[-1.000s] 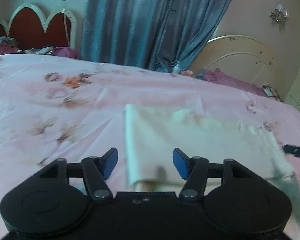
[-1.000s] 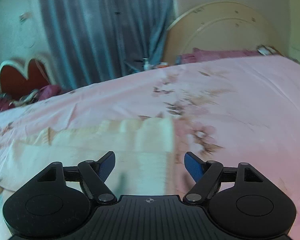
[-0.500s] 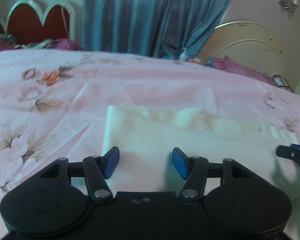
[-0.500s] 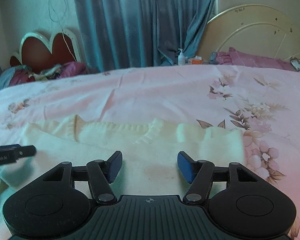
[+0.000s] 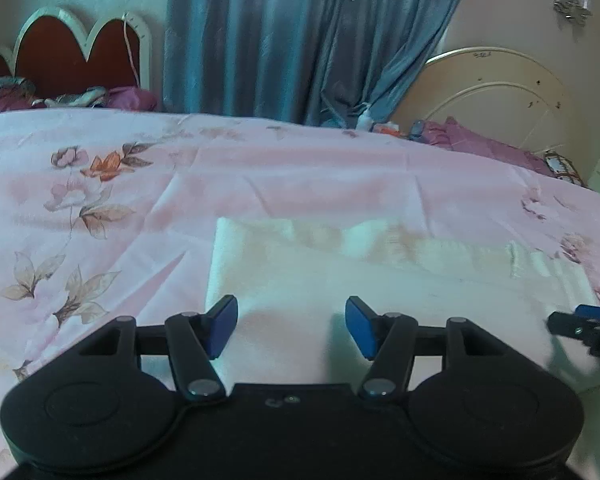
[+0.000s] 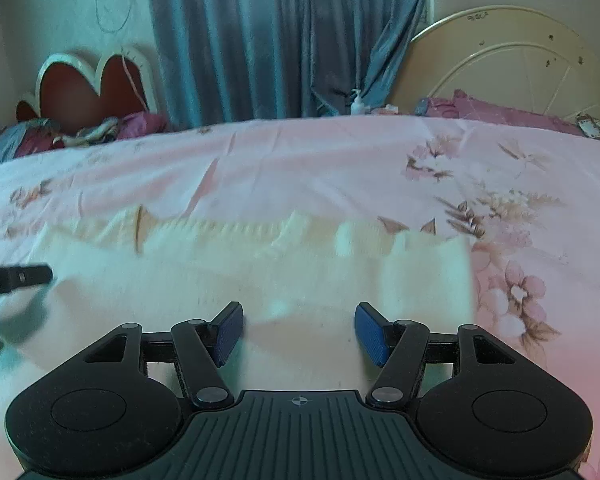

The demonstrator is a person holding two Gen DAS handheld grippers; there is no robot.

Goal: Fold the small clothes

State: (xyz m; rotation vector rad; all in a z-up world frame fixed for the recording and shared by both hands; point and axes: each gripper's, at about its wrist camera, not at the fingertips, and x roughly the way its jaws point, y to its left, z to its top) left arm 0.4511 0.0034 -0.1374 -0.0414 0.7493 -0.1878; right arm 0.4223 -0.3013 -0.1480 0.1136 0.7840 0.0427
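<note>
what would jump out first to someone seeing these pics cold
A cream knitted garment lies flat across the near part of a pink floral bedsheet. The left gripper and right gripper each sit low over one end of it, blue fingers apart with nothing pinched. Behind the bed hangs a blue-grey curtain.

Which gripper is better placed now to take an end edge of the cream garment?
Left, slightly: the left gripper is open just beside the cream garment's end edge; the right gripper sits further inside its own.
</note>
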